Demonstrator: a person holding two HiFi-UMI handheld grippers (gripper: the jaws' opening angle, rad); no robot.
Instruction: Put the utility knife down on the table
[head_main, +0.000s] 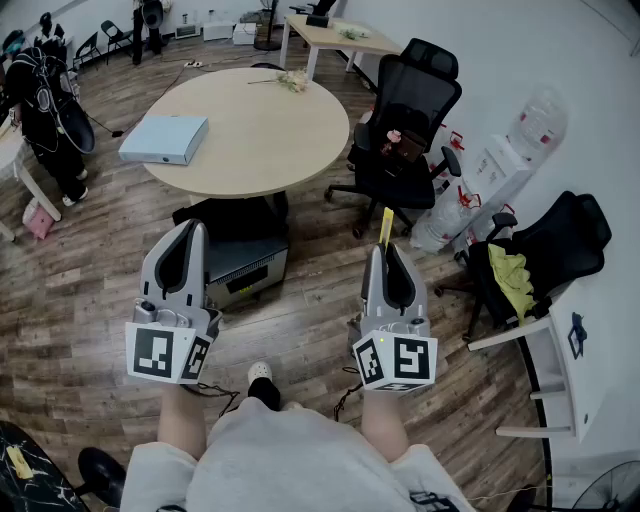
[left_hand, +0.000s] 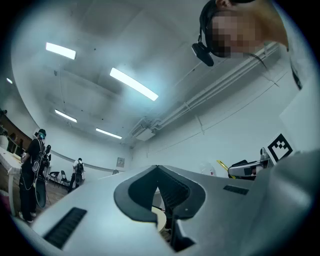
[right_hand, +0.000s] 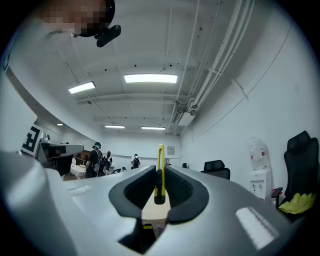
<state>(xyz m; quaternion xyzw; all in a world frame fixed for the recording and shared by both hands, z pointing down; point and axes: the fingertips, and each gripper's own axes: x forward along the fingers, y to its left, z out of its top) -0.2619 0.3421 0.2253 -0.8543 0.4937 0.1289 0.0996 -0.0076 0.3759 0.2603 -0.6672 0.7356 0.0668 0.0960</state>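
A slim yellow utility knife (head_main: 386, 226) sticks out forward from my right gripper (head_main: 389, 252), which is shut on it. In the right gripper view the utility knife (right_hand: 160, 170) stands upright, pinched between the dark pads, above my right gripper (right_hand: 159, 187). My left gripper (head_main: 190, 240) is held level beside it with nothing in it; in the left gripper view my left gripper (left_hand: 161, 192) has its pads closed together. The round beige table (head_main: 248, 130) lies ahead, well beyond both grippers.
A pale blue box (head_main: 165, 139) and a small bunch of flowers (head_main: 292, 81) rest on the round table. A black office chair (head_main: 405, 125) stands right of it, another chair with a yellow cloth (head_main: 512, 277) at far right. People stand at the back left (head_main: 45, 95).
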